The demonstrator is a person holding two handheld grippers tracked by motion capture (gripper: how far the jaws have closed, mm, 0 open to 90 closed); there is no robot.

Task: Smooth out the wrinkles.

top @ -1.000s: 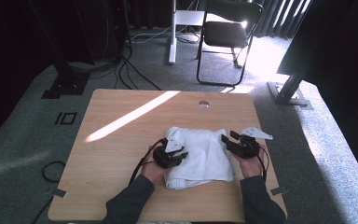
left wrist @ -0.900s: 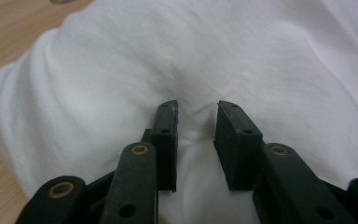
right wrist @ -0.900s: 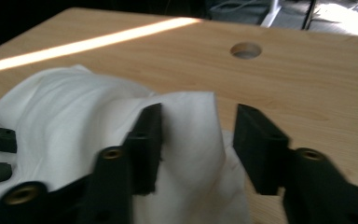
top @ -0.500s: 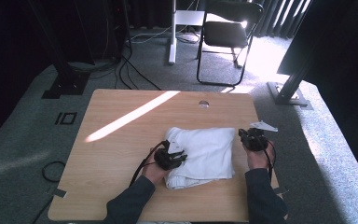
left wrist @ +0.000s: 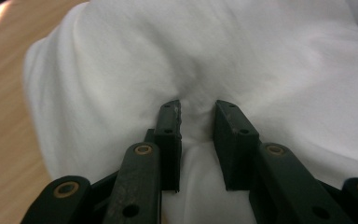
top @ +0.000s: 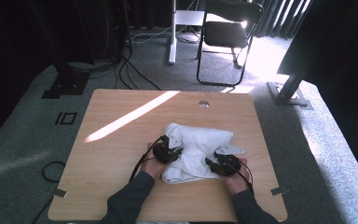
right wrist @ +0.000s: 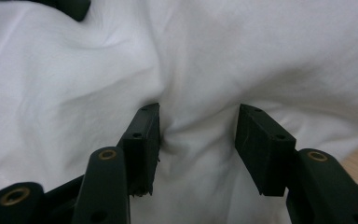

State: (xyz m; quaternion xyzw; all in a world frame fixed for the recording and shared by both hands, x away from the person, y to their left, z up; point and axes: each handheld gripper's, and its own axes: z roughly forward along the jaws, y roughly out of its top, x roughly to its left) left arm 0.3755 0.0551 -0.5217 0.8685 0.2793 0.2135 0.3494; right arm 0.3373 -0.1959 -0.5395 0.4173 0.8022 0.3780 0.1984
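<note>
1. Cloth (top: pixel 198 144), white and bunched up, is lying on the near half of the wooden table (top: pixel 121 154), with both hands working at its near edge.
2. Left gripper (left wrist: pixel 196 108) is pinching a ridge of the cloth between narrow jaws; the fabric is puckering around them.
3. Right gripper (right wrist: pixel 198 114) is standing with its jaws wider, having just been opening; cloth is bulging between them, but the pads are not pressing it.
4. Judging from this, the right side could be sliding free, leaving the fold lopsided, because only one side is being held.
5. Both forearms are coming in low from the near edge, with the left hand (top: pixel 156 163) and right hand (top: pixel 235 179) resting close to the tabletop and the grippers pointing forward into the cloth.
</note>
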